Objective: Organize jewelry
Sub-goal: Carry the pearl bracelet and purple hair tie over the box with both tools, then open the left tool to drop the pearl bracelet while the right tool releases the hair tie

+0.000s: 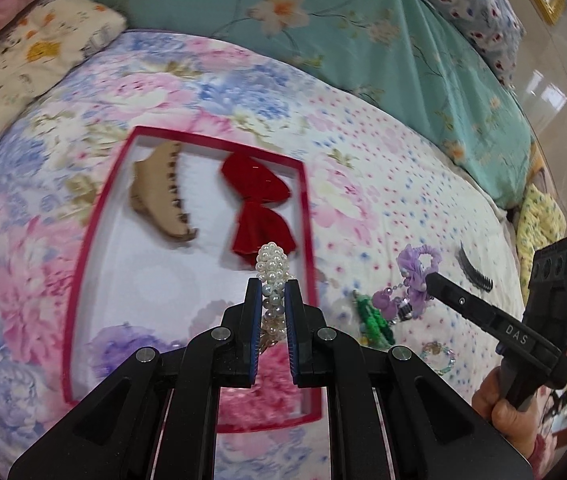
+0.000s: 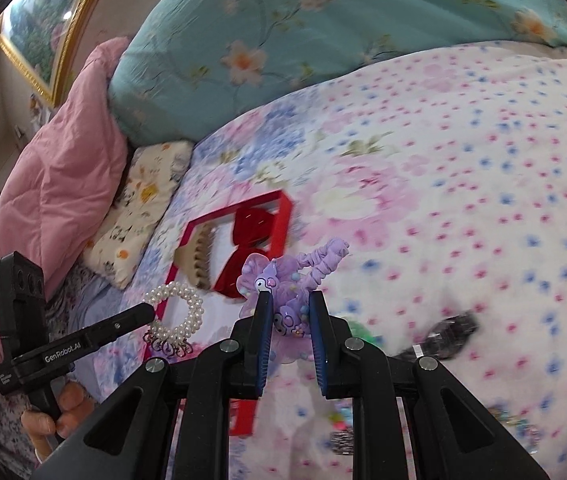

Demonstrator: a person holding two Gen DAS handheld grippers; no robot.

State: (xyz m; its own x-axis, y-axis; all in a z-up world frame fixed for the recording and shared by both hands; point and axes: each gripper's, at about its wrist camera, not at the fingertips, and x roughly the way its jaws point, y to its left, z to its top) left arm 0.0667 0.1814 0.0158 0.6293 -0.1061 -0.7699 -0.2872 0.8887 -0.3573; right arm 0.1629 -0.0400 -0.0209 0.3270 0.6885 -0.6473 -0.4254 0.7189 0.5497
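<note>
Flowery bedding covers the bed, with a teal quilt and a pink one piled behind. On it sits a red-rimmed box that already has a tan claw clip and a red velvet bow inside.

We hold two things at once. Our left gripper is squeezed tight on a pearl bracelet, right over the box's near side. Our right gripper is nearly closed on a purple scrunchie with little cartoon charms, out over the bedding and beside the box, not over it.

What could go wrong? The bracelet is pinched by only a few beads, and its loop hangs free — it could slip out or snag on the rim. The scrunchie is soft and floppy, so if we let go too early it would land on the bedding. Both grippers are close to each other, so they could bump.

Much is hard to see. Both views are smeared. More things lie on the bedding — a green piece, a bead ring and a dark comb, we think. The box's near corner hides behind our left gripper.
</note>
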